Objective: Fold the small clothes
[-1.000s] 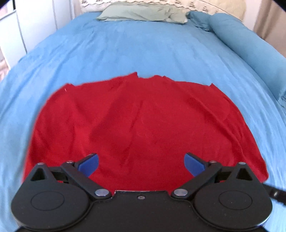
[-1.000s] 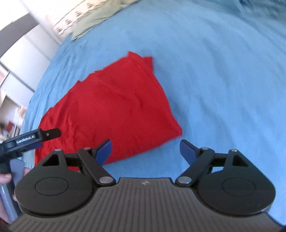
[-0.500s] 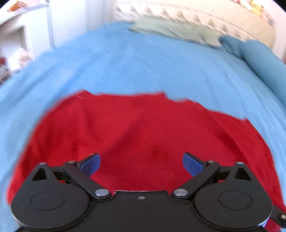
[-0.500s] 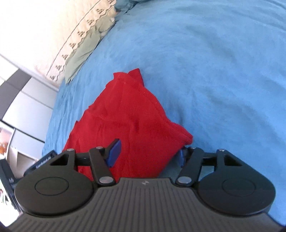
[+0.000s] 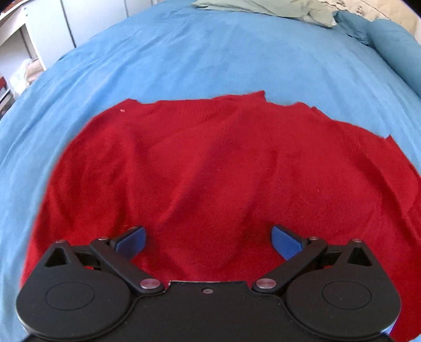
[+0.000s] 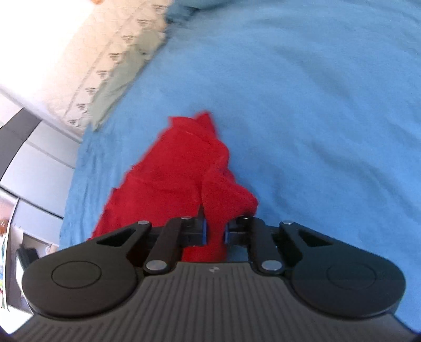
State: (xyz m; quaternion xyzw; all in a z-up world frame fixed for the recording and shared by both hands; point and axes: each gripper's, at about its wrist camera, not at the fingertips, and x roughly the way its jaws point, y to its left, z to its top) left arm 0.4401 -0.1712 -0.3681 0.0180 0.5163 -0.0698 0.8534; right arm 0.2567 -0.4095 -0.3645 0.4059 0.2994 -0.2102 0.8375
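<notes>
A red knit garment [image 5: 210, 168] lies spread on the blue bedspread [image 5: 210, 58]. My left gripper [image 5: 208, 240] is open just above the garment's near part, its blue pads [image 5: 131, 239] wide apart with red cloth between them. In the right wrist view the same garment [image 6: 173, 168] runs away from me, and my right gripper [image 6: 215, 232] is shut on its near right corner, which bunches up between the pads.
A grey-green pillow [image 5: 263, 6] and a blue bolster [image 5: 394, 44] lie at the head of the bed. White cupboards [image 5: 31, 39] stand to the left of the bed. A patterned cream headboard cover [image 6: 86, 65] shows in the right wrist view.
My right gripper moved onto the garment's near right corner and closed on it, bunching the cloth. My left gripper stayed open and shifted slightly over the garment.
</notes>
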